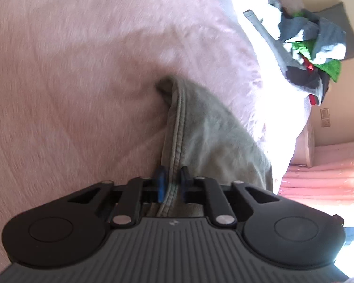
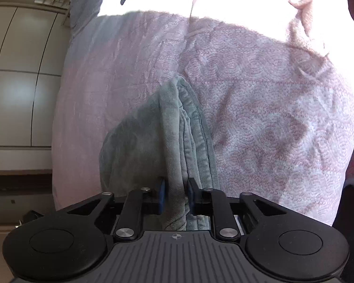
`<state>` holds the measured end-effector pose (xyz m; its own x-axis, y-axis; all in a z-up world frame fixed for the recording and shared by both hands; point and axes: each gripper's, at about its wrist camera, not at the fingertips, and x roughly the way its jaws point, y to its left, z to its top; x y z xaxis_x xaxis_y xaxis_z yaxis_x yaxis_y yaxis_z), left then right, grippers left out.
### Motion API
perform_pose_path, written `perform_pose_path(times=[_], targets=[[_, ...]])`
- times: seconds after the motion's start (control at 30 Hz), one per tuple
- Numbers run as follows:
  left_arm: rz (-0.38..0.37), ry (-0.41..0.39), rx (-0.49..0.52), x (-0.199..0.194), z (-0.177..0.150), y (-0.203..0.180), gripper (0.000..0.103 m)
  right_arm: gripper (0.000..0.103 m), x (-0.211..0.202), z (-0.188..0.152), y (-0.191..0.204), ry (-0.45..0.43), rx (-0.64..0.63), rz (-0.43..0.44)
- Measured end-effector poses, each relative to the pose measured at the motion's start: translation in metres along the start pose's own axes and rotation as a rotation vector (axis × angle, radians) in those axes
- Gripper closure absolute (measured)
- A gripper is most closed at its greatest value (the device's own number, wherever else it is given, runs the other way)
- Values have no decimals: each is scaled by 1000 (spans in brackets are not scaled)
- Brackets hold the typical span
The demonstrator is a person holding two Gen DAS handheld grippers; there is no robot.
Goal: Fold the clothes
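A grey-green garment (image 1: 207, 132) lies on the pink bedspread (image 1: 82, 82). In the left wrist view its stitched hem runs straight down between the blue pads, and my left gripper (image 1: 172, 184) is shut on that hem. In the right wrist view the same garment (image 2: 153, 136) is bunched into several folds, and my right gripper (image 2: 175, 193) is shut on a thick fold of it. The cloth beyond both grips rests on the bed.
A heap of mixed clothes (image 1: 311, 47), grey, green, white and red, sits at the far edge of the bed. A pink rug (image 1: 325, 179) covers the floor beyond. White cupboard doors (image 2: 18, 82) stand left of the bed. A rumpled fold of bedspread (image 2: 302, 18) rises at the back.
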<state>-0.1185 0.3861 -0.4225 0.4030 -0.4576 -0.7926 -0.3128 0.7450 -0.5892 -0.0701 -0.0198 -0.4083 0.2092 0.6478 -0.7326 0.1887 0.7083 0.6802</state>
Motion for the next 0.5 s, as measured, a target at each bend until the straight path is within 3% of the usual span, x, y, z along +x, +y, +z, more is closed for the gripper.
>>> perform_pose_path(times=[0.13,0.27,0.33,0.4,0.47,0.5], targets=[[17,-79,133,-15,-5,-13,97,96,-9,-2,12,-23,-123,-53],[66,-51,156,5,-15,-3,96,96,3,-9,4,-5,-126,-86],[54,-36,139,5,-12,0,94,93,2,-8,6,7,-139,-88],[18,-28,90,-2,-1,0,90,73,-7,0,11,-1,-138,-94],[8,-69,65,-10,14,-1,76,54,-18,9,17,-50,-137,-87],[1,-92,42,-12,23,1,62,51,-19,15,18,-79,-121,-74]])
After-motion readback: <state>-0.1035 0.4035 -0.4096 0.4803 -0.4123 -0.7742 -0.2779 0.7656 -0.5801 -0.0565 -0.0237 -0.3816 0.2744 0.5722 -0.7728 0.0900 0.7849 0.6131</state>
